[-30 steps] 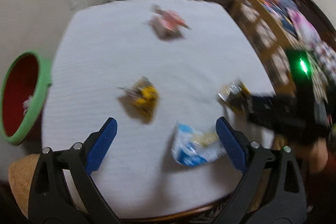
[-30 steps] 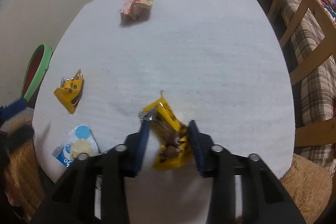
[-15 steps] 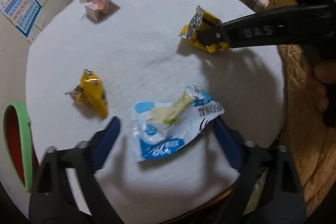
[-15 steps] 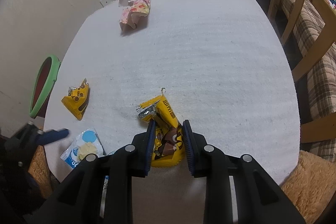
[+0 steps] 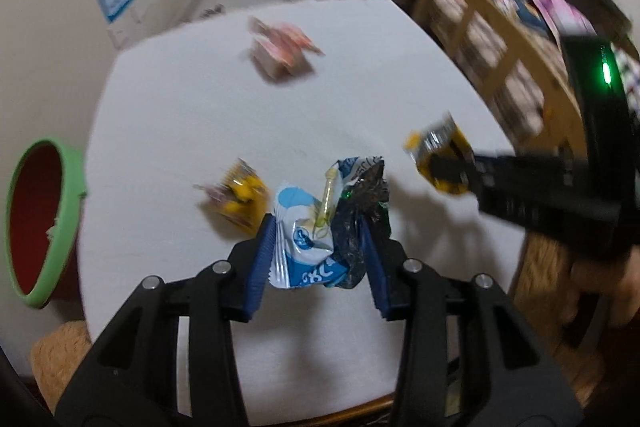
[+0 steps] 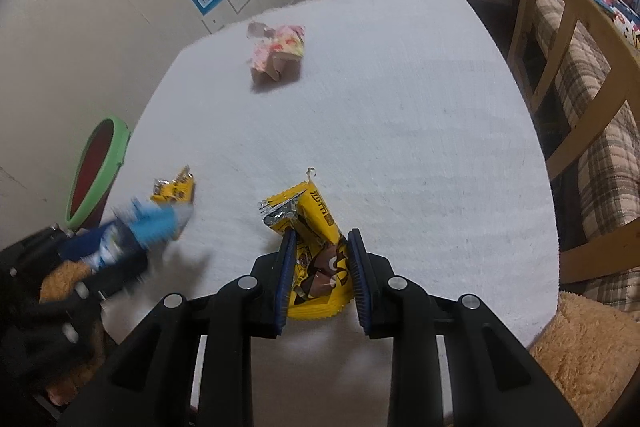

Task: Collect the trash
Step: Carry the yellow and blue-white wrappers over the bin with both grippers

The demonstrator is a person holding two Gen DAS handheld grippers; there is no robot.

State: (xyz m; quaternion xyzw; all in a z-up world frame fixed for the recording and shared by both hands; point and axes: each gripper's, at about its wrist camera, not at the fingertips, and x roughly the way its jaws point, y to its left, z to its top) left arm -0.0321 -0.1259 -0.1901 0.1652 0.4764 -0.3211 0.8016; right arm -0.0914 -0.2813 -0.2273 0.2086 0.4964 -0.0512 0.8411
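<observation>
Left wrist view: left gripper [image 5: 320, 247] closing on crumpled blue-and-white wrapper [image 5: 308, 227], pads against both its sides, wrapper bunched upward, long axis running away from the camera. Right wrist view: right gripper [image 6: 320, 267] narrowly parted, clamped on yellow wrapper [image 6: 316, 251], long axis along the fingers, torn silver end pointing up-left over white table [image 6: 400, 131]. Small yellow wrapper [image 6: 174, 189] and pink wrapper [image 6: 278, 51] lying loose on table. Green-rimmed bin [image 5: 44, 223] beside table's left edge.
</observation>
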